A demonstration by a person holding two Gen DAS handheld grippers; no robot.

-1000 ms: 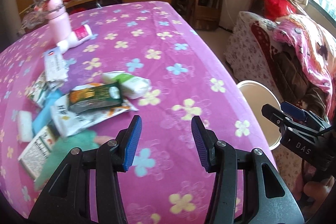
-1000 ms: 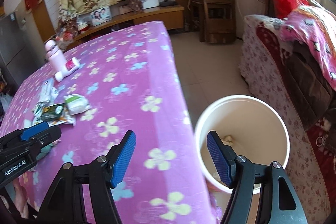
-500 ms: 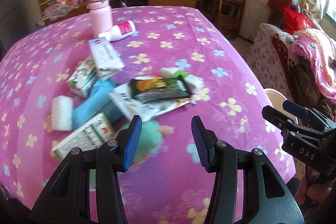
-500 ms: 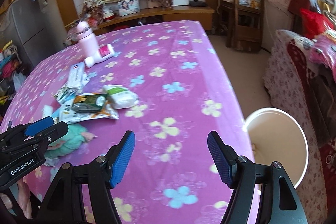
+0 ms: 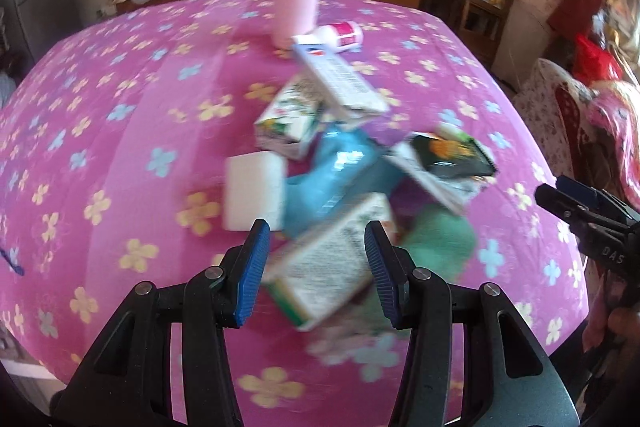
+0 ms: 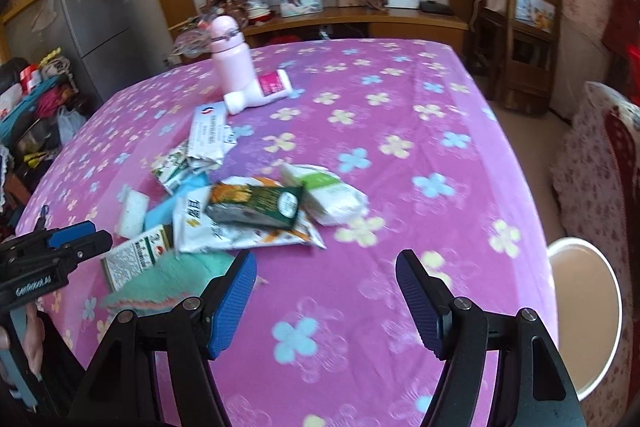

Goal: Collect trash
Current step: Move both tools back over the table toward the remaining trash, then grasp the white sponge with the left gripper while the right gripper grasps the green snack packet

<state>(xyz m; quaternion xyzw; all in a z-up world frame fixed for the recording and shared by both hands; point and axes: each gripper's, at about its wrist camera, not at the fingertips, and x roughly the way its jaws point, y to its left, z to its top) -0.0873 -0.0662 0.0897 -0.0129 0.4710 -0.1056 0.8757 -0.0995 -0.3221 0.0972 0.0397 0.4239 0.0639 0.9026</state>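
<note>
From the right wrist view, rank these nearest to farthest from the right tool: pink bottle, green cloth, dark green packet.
1. green cloth, just left of the right tool.
2. dark green packet, ahead-left, atop the pile.
3. pink bottle, far back left, upright.

My tongs are black with blue ribbed pads (image 5: 253,269). The tablecloth (image 6: 400,131) is magenta with yellow, blue and pink flowers; on it a pale pink bottle (image 6: 231,57), a dark green-and-orange wrapper (image 6: 256,205), a white block (image 5: 253,193) and a teal cloth (image 6: 168,281). The bin (image 6: 582,311) is cream.
</note>
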